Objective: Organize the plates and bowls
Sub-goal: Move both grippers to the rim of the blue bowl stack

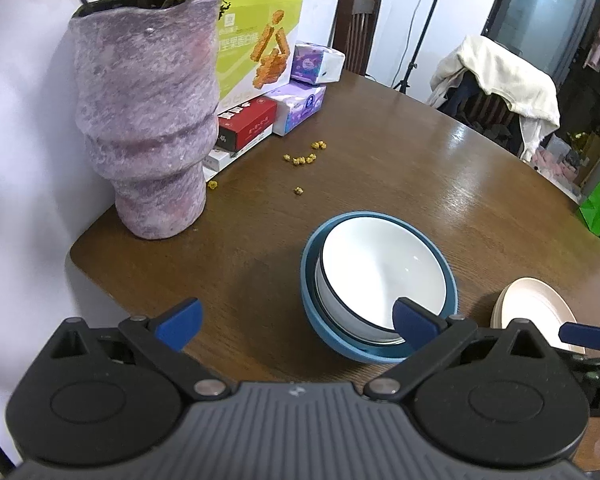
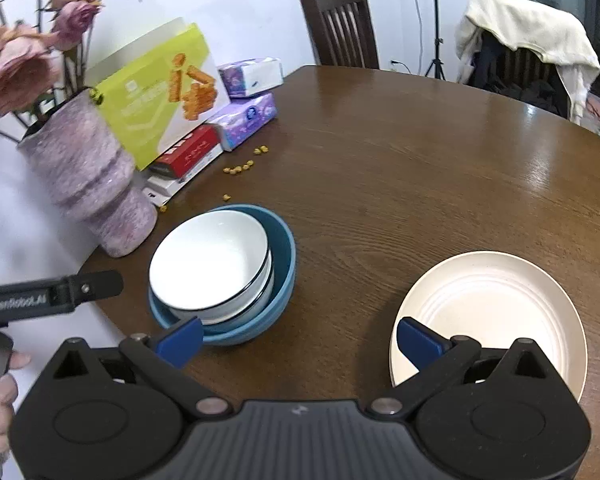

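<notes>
1. Left wrist view: your left gripper (image 1: 298, 326) is nearest, its blue fingers spread wide with nothing between them.
2. Just past it, the white bowl (image 1: 382, 274) sits nested inside the blue bowl (image 1: 312, 300) on the table (image 1: 400, 152); the gripper's right-side fingertip overlaps the bowls' near rim, contact unclear.
3. At the right edge lies the cream plate (image 1: 534, 300), with one right-gripper fingertip over it. The vase (image 1: 144, 120) stands far left.
4. Right wrist view: your right gripper (image 2: 300, 340) is also spread, gripping nothing.
5. Its left-side fingertip lies over the blue bowl's (image 2: 284, 264) near rim, its right-side one over the plate's (image 2: 496, 312) near edge.
6. The white bowl (image 2: 210, 262) leans toward the vase (image 2: 88, 176) side inside the blue one.
</notes>
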Available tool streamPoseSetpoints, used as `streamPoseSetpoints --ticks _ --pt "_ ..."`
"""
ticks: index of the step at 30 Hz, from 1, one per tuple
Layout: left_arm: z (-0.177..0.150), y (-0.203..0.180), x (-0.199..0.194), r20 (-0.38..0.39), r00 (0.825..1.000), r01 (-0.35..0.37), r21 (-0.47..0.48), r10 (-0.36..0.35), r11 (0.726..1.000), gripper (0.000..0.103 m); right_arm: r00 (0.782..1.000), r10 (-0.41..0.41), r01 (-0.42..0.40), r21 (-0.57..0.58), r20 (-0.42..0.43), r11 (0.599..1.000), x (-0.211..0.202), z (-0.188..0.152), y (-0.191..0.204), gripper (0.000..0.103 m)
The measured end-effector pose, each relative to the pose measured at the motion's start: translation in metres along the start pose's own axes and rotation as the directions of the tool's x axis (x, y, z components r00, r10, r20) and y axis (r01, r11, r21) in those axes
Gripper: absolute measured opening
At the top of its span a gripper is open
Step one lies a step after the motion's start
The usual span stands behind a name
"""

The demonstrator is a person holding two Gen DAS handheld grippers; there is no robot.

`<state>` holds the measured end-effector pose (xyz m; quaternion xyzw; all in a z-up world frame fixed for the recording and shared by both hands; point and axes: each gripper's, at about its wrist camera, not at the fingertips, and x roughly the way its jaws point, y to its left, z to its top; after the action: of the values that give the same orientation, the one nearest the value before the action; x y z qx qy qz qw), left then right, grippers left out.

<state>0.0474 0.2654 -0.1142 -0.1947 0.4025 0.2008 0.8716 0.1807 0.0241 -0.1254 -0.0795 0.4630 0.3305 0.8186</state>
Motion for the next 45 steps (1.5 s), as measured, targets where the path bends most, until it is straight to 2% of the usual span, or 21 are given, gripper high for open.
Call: streamPoseSetpoints --ticks 6,12,16,22,30,37,45 --pt "-0.005 -0.008 -0.007 0.007 0.999 -0.036 -0.014 0.037 0.999 0.103 0.999 0.019 -0.018 -0.036 0.037 0.999 -0.013 -0.001 -0.003 0.103" --pt "-0.009 -0.011 -0.015 0.021 0.998 -0.062 -0.044 0.063 0.997 0.103 0.998 0.058 -0.054 -0.083 0.038 0.995 -0.024 -0.007 -0.004 0.103" --pt "-0.006 -0.008 -0.01 0.003 0.998 -0.06 -0.033 0.06 0.998 0.103 0.999 0.03 -0.027 -0.075 0.037 0.997 -0.026 -0.011 -0.001 0.103" --pt "0.01 0.0 0.011 -0.025 1.0 0.006 0.034 -0.006 0.999 0.103 0.999 0.025 -0.026 0.015 0.029 1.0 -0.018 -0.008 -0.003 0.103" --pt "0.033 0.015 0.049 -0.103 0.989 0.121 0.138 -0.107 0.983 0.103 0.997 -0.063 0.056 0.184 0.034 0.981 0.007 0.0 0.013 0.103" --pt "0.044 0.02 0.079 -0.174 0.974 0.177 0.188 -0.145 0.966 0.103 0.993 -0.117 0.111 0.268 0.007 0.957 0.031 0.006 0.024 0.103" --pt "0.051 0.02 0.106 -0.249 0.954 0.217 0.191 -0.166 0.957 0.103 0.987 -0.157 0.163 0.302 -0.046 0.939 0.059 0.014 0.031 0.103"
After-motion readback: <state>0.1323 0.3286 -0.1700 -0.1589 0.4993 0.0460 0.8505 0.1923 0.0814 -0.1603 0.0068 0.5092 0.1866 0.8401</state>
